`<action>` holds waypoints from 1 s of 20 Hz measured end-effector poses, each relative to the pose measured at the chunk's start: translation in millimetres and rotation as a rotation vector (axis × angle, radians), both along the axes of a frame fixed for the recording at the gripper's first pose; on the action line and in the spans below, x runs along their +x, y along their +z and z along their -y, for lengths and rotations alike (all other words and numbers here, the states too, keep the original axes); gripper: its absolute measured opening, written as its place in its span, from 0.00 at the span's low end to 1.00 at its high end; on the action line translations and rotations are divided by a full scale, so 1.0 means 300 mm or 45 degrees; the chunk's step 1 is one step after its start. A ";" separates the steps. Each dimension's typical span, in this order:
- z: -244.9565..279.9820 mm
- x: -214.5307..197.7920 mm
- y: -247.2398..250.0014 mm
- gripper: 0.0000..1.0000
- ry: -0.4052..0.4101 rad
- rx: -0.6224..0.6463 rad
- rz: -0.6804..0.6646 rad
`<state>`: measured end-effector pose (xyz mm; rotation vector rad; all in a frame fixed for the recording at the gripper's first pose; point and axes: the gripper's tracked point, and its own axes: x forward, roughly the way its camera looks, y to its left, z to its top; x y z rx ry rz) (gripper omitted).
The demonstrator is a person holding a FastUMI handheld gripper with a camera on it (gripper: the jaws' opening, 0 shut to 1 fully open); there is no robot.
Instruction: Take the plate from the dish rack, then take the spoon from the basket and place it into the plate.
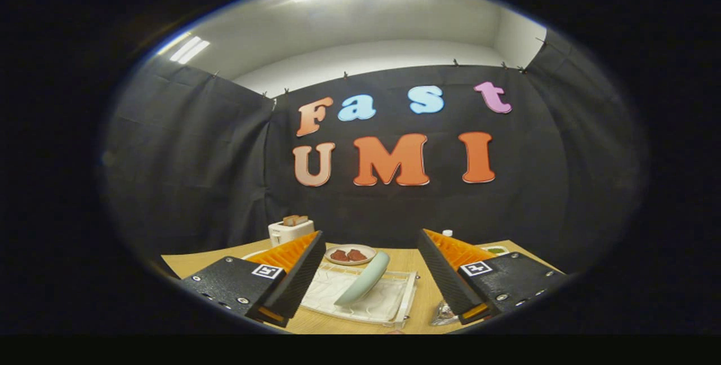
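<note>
Gripper view, jaws apart, plate [363,280] between

walls: black cloth [186,173] | ceiling: white, strip lights [190,49] | furniture: wooden table [194,262]

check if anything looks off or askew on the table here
Nothing stands out. The pale green plate stands tilted on edge in the white dish rack, as expected there. The gripper is open, fingers either side of the plate, not touching it.
</note>
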<state>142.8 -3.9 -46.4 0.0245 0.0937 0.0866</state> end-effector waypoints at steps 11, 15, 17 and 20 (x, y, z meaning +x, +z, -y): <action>-0.033 0.108 -0.137 0.99 0.100 -0.013 -0.412; -0.006 0.158 -0.189 0.99 0.072 -0.004 -0.547; -0.009 0.182 -0.223 0.99 0.081 0.037 -0.635; 0.015 0.221 -0.292 0.98 0.074 0.063 -0.760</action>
